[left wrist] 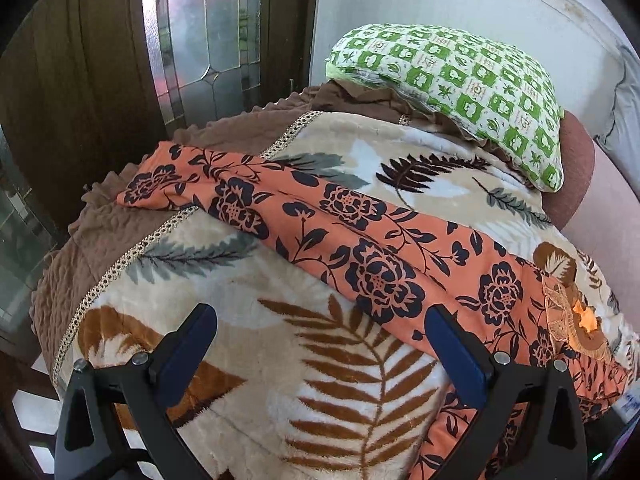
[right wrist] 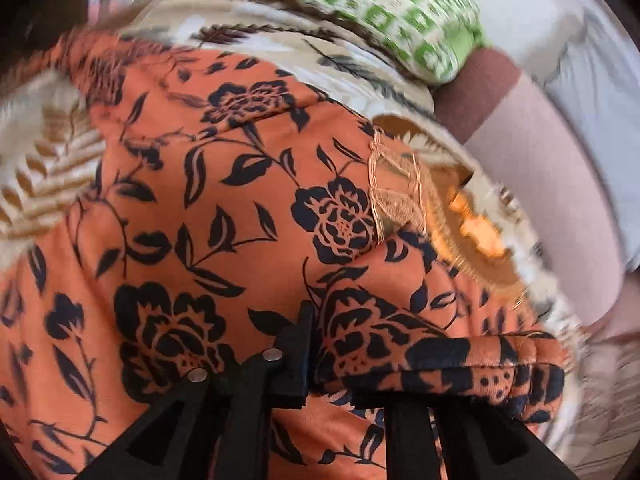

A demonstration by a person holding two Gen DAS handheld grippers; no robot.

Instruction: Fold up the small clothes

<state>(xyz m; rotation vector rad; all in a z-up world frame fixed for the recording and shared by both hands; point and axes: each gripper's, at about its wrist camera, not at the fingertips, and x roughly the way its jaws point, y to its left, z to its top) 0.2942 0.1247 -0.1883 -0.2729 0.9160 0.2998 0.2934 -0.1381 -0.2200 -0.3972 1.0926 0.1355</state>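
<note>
The left gripper (left wrist: pixel 320 344) has its blue-padded fingers (left wrist: pixel 192 344) spread wide with nothing between them, hovering over the leaf-patterned blanket (left wrist: pixel 340 400) just on the near side of the orange floral garment (left wrist: pixel 360 248). The right gripper (right wrist: pixel 316 344) has its black fingers (right wrist: pixel 298 356) close together, and a thick folded edge of the garment is bunched between them; the view is blurred, so whether the pads press on the cloth cannot be told. The garment lies as a long band diagonally across the blanket, one end reaching the brown quilted border (left wrist: pixel 100 232), the other end, with tan embroidered trim (right wrist: pixel 394 184), under the right gripper. Beyond the garment, a green checked pillow (left wrist: pixel 460 92) rests at the blanket's far end.
</note>
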